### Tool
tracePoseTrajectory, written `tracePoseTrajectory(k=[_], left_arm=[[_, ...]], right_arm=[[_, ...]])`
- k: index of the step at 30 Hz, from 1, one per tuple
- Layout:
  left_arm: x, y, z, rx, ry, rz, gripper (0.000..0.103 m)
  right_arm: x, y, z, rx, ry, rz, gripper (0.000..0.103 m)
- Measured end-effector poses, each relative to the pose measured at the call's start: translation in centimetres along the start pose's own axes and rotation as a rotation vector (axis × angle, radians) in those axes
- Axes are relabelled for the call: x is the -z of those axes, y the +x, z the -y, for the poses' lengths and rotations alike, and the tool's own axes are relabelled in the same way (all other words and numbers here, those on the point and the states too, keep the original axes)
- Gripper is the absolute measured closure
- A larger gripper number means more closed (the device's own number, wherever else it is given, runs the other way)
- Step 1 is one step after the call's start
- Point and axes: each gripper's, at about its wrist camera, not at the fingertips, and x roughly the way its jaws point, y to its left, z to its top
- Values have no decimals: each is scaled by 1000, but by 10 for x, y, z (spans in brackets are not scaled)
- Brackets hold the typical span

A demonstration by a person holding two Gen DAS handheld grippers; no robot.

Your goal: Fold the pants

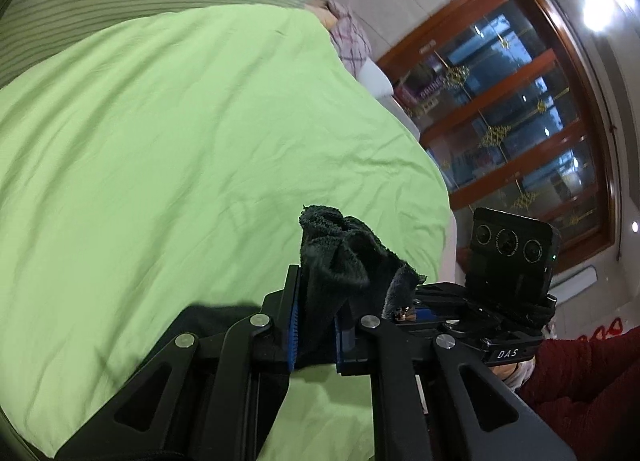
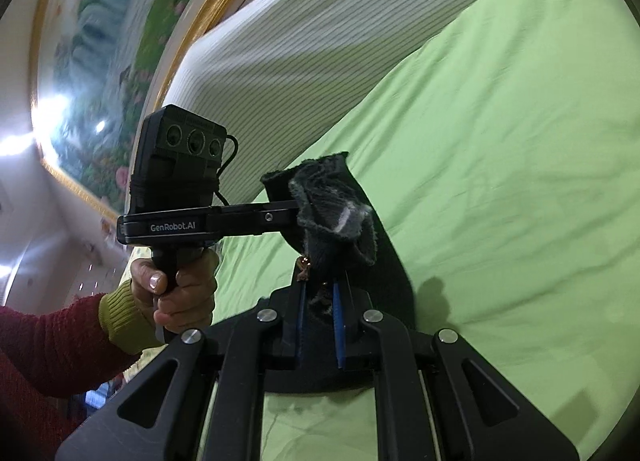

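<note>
The black pants [image 1: 344, 257] are bunched between the blue-padded fingers of my left gripper [image 1: 316, 325], which is shut on them and holds them above the green bed cover [image 1: 180, 141]. My right gripper [image 2: 320, 321] is shut on another part of the pants [image 2: 332, 213], near a small copper zip pull [image 2: 303, 263]. Both grippers are close together and lifted off the bed. In the right wrist view the left gripper [image 2: 280, 217] reaches in from the left, held by a hand. In the left wrist view the right gripper's body [image 1: 508, 257] sits just to the right.
The bed has a striped white headboard cushion [image 2: 280, 53] and a plaid pillow [image 1: 352, 41]. A wood-framed window [image 1: 520, 121] is at the right of the bed. A framed floral painting [image 2: 112, 41] hangs above the headboard.
</note>
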Motion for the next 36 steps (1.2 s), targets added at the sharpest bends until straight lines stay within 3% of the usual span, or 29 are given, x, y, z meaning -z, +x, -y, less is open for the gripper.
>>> tracePoseTrajectory(k=[10, 31, 33, 36], left_arm=[[56, -34, -39, -36, -125, 65, 92], [137, -27, -93, -147, -357, 80, 94], [146, -28, -94, -161, -391, 96, 94], [160, -32, -93, -182, -420, 114, 91]], right_arm=[[19, 59, -28, -28, -78, -165, 91], [51, 141, -48, 54, -106, -411, 87], [54, 146, -50, 63, -108, -426, 84], [59, 154, -53, 50, -98, -454, 58]])
